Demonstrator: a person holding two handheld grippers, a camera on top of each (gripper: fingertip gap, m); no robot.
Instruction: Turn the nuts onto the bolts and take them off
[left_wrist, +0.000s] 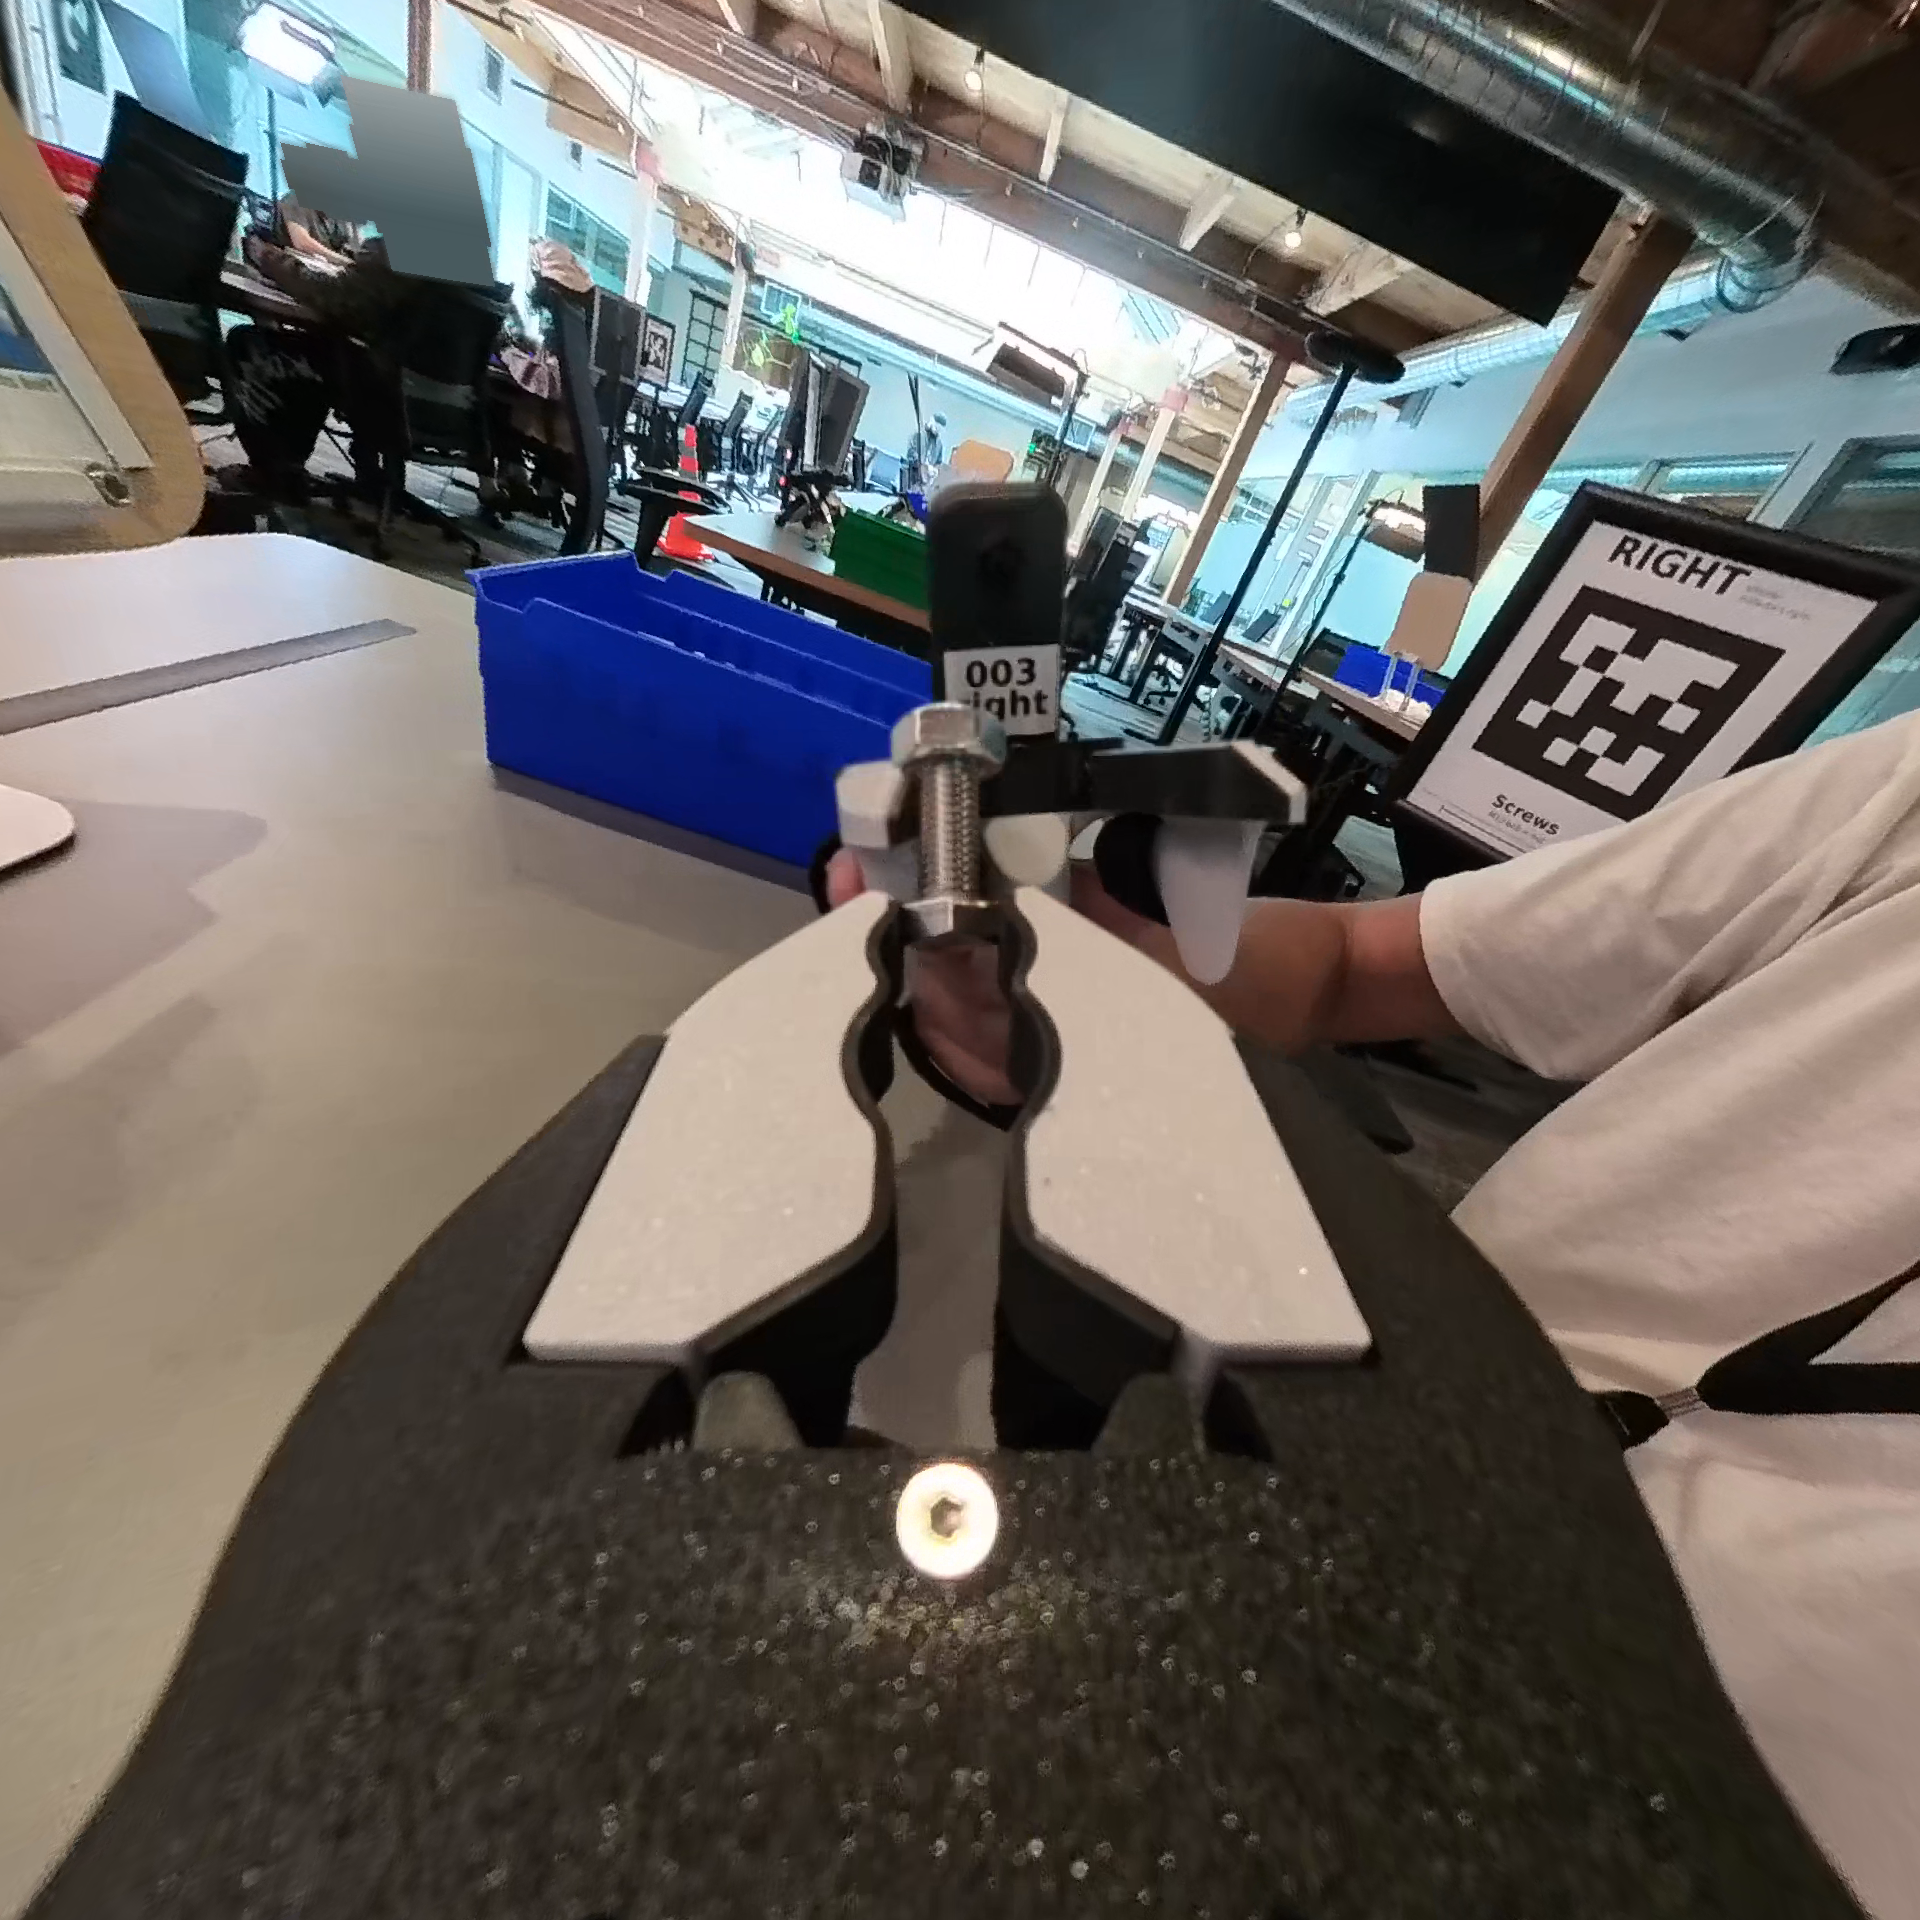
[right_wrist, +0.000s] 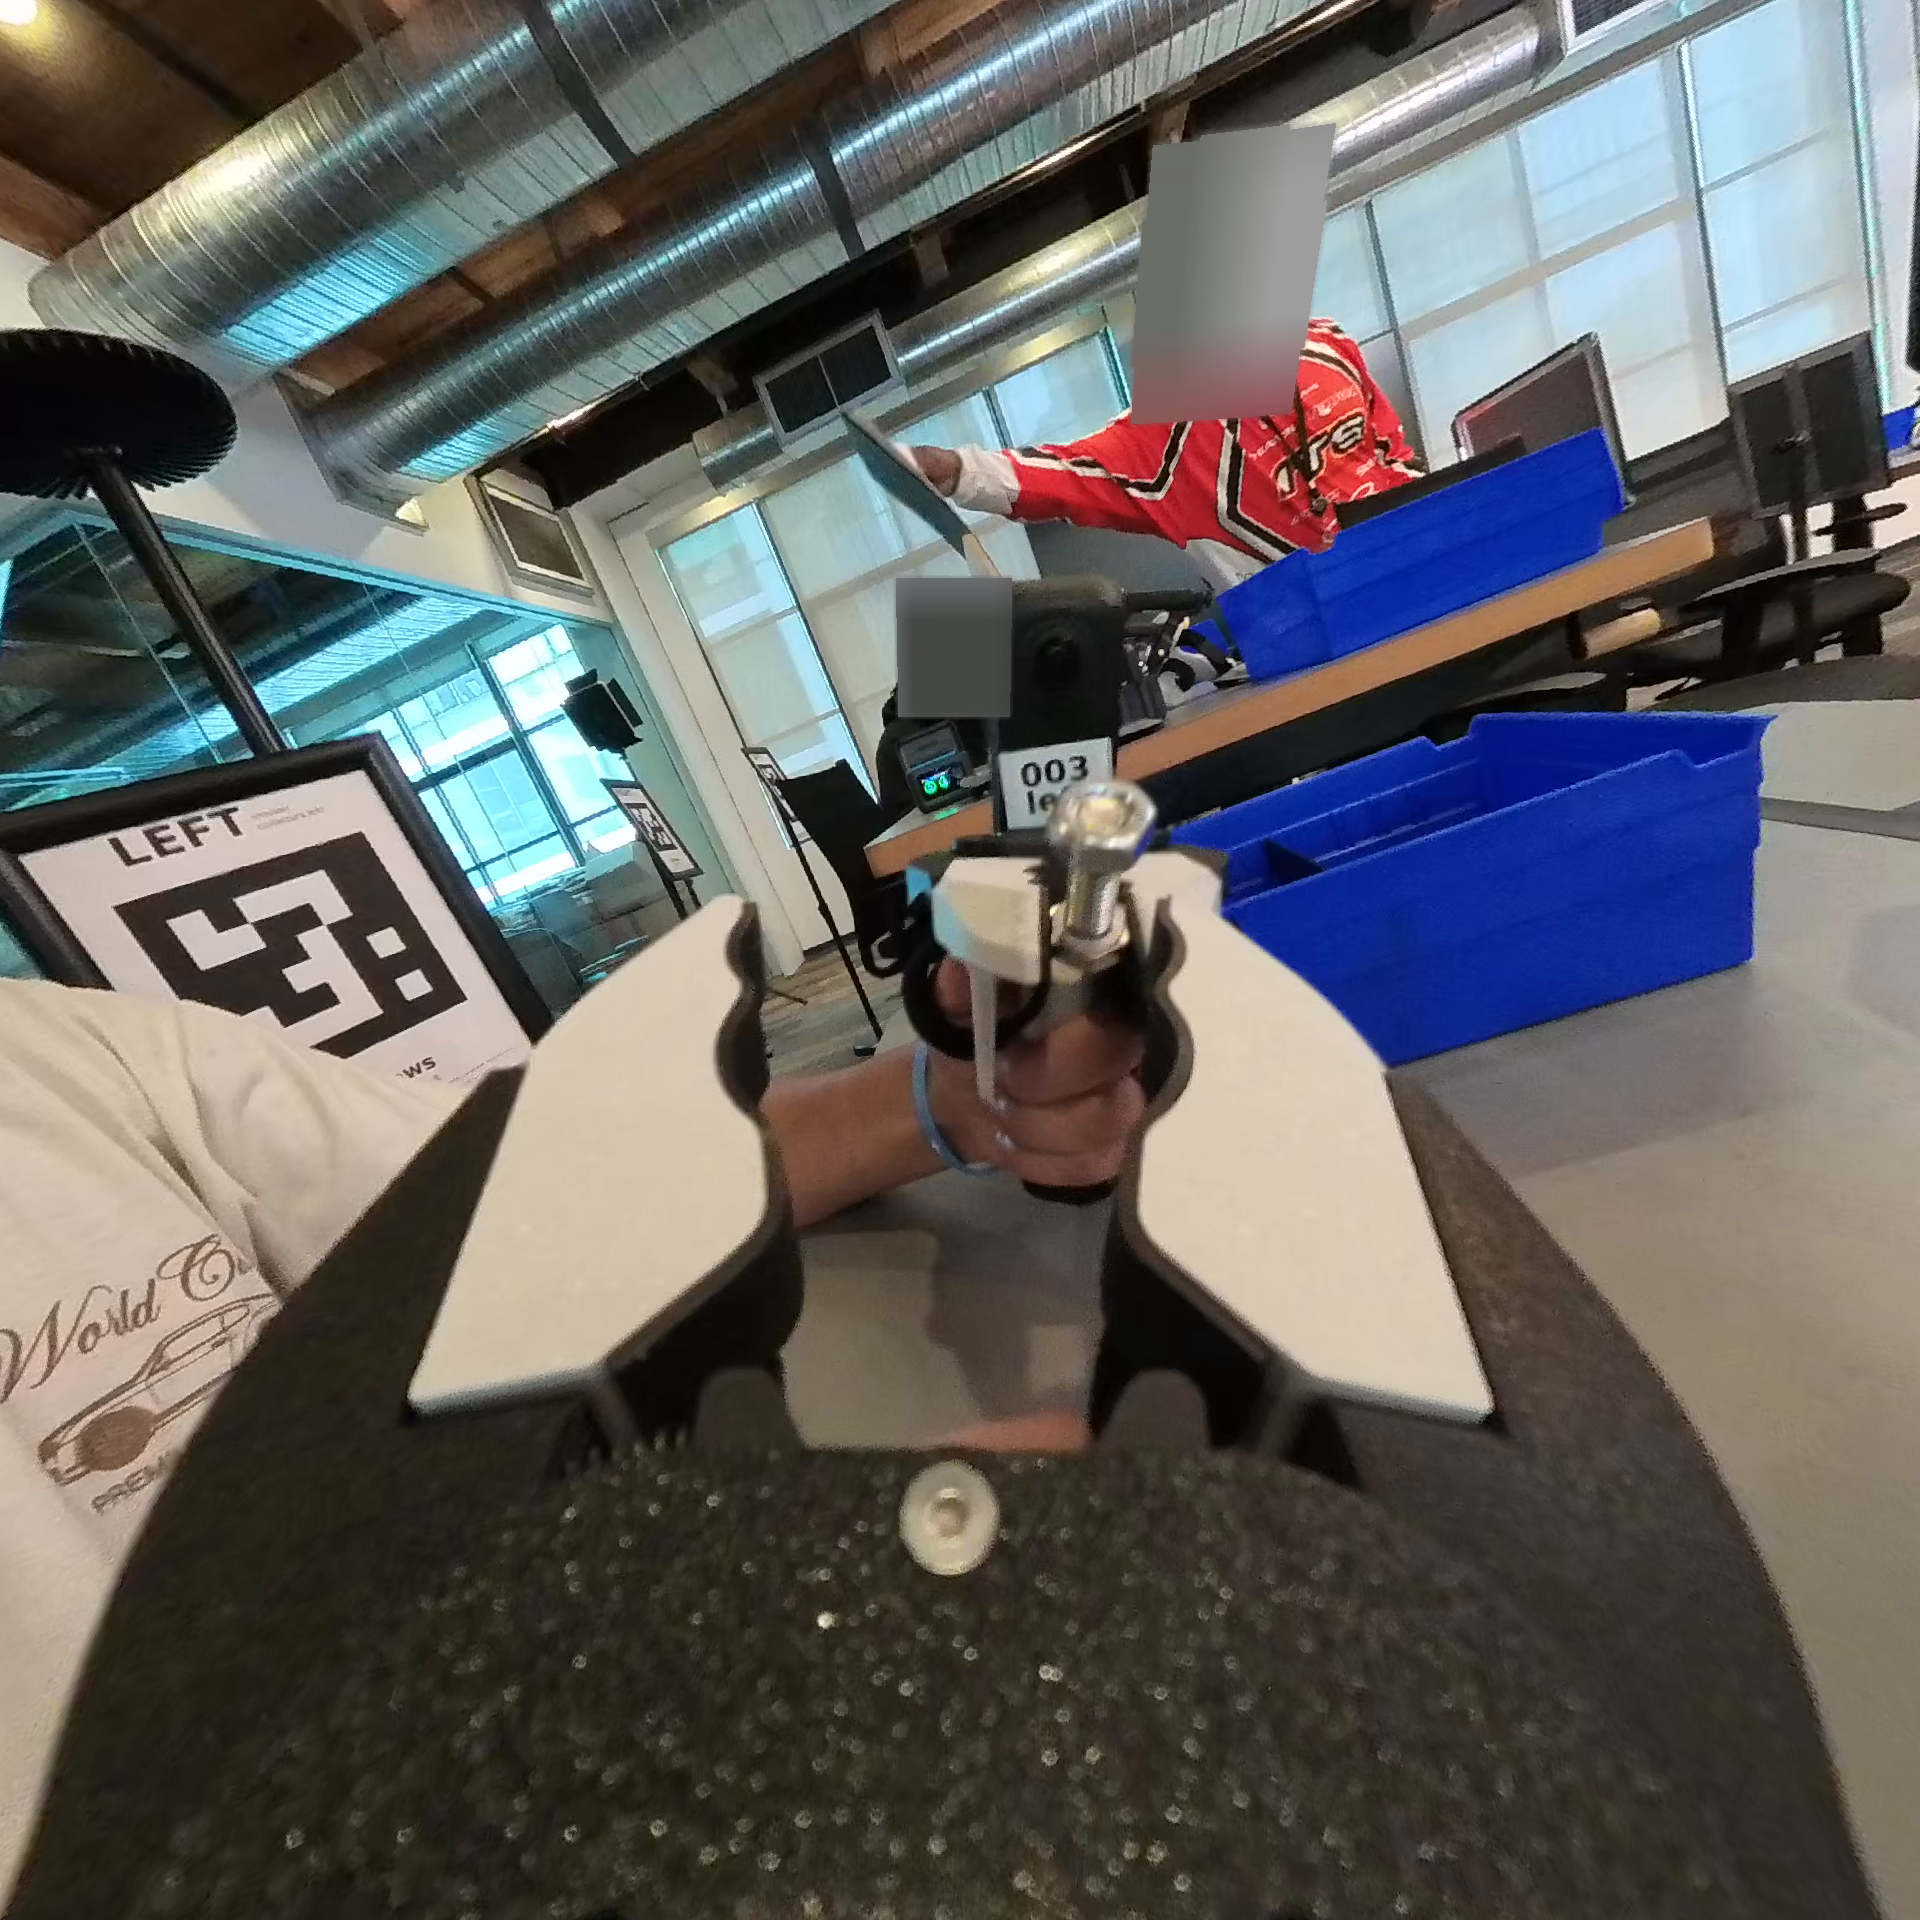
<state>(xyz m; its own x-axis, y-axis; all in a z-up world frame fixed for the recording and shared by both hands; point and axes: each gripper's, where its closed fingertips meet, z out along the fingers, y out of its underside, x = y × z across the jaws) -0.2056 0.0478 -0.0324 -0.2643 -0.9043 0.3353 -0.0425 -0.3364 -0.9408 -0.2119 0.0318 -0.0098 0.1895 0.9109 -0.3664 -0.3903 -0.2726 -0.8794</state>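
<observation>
Left gripper (left_wrist: 945, 935) fingers (left_wrist: 748, 1122) pinch nearly together; right gripper (right_wrist: 956, 925) fingers (right_wrist: 623, 1143) spread wide.

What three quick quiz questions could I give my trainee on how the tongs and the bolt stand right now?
1. True or false: the right tongs are clamped shut on the bolt.
2. Which end of the bolt points up? A) its socket head B) its bare thread tip C) neither, it lies flat
3. Fill in: the left tongs are shut on the ____ at the bolt's lower end.

Key: 1 false, they stand open on either side of the bolt; 2 A; 3 nut.
</observation>
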